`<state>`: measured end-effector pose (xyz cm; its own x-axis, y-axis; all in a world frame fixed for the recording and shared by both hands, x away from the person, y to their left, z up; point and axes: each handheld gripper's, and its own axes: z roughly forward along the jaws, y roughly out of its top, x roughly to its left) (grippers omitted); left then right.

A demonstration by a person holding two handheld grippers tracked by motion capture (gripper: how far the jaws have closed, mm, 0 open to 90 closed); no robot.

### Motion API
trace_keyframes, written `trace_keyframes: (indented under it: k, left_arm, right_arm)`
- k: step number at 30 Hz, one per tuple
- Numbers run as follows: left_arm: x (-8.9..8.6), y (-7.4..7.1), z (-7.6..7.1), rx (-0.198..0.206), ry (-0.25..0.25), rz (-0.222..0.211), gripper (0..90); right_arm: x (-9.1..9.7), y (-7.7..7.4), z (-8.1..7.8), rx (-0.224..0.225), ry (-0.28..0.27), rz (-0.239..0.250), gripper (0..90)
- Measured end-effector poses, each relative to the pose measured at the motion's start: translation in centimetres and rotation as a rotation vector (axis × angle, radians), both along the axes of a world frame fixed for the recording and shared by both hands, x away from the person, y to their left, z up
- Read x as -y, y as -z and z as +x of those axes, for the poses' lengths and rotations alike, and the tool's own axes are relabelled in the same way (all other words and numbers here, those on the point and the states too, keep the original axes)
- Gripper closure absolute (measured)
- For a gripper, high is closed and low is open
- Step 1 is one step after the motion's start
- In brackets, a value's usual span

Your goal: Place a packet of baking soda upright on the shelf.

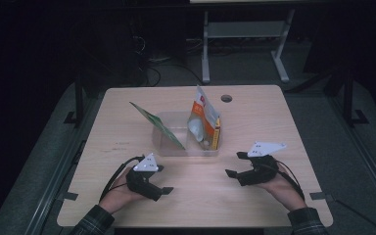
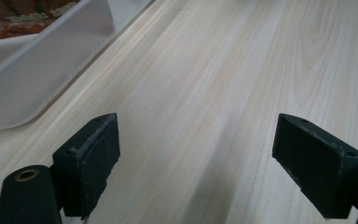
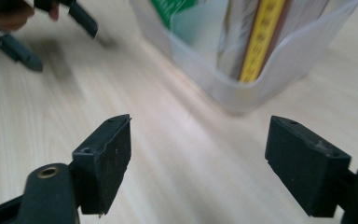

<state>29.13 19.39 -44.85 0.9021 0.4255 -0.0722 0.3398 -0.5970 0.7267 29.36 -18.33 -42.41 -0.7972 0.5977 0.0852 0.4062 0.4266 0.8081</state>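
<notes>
Bench largest, pale wood, mostly bare near edge w/ plenty of room fwd and to sides. Clear plastic bin sits mid-bench; prob. light, stiff, slick walls, so best taken by the rim. Green card leans out its left side, orange pouch upright inside: thin, floppy, pinch top edges. Left tool and right tool both agape, nothing between jaws, just short of bin.

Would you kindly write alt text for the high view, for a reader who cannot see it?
A clear plastic bin sits mid-table holding a green packet, an orange-and-white pouch and a yellow pack. Nearer the camera, a person's hands hold the left tongs and right tongs open, empty, low over the wooden table.
</notes>
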Motion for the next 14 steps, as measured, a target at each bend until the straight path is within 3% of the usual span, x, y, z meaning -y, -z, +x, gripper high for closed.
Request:
trace_keyframes:
  k: [2, 7, 14]
  left_arm:
    - [0.1, 0.1, -0.1, -0.003, 0.007, 0.012, 14.4]
    - [0.3, 0.2, -0.3, -0.009, 0.022, 0.015, 14.4]
    - [0.3, 0.3, -0.3, -0.007, 0.028, 0.022, 14.4]
  right_arm:
    - [-0.1, 0.6, -0.4, -0.006, -0.003, -0.04, 20.8]
    - [-0.4, 1.4, -0.9, -0.018, -0.021, -0.086, 20.0]
    - [-0.2, 1.3, -0.8, -0.018, -0.02, -0.067, 19.0]
